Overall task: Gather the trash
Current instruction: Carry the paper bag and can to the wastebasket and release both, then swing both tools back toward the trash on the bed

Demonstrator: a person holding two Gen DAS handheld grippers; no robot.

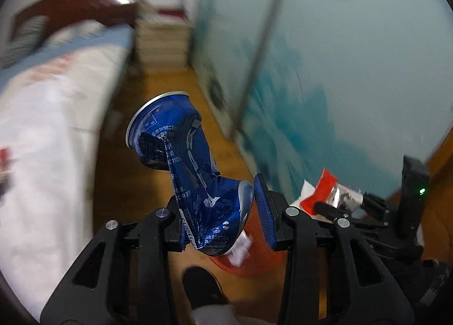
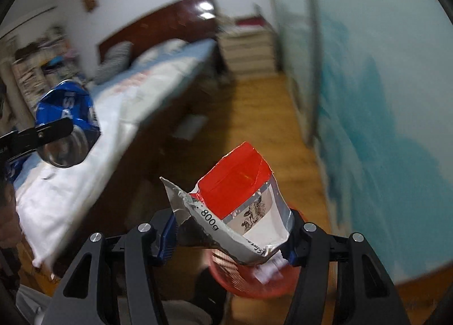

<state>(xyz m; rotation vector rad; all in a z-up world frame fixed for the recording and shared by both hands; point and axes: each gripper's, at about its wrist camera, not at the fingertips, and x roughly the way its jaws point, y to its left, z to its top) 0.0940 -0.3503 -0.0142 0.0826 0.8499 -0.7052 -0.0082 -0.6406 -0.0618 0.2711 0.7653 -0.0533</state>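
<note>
The left claw is closed around the lower end of a crushed blue drink can, whose silver rim tilts up and to the left, over the wooden floor. The right claw pinches a torn foil food pouch with a red top and "800g" printed on its side; the pouch stands up between the blue pads. Directly below both claws sits a red plastic basket on the floor, with white paper scraps inside. A bed with a pale quilt lies on the left, and a teal-patterned sliding door runs along the right. The background is blurred.
</note>
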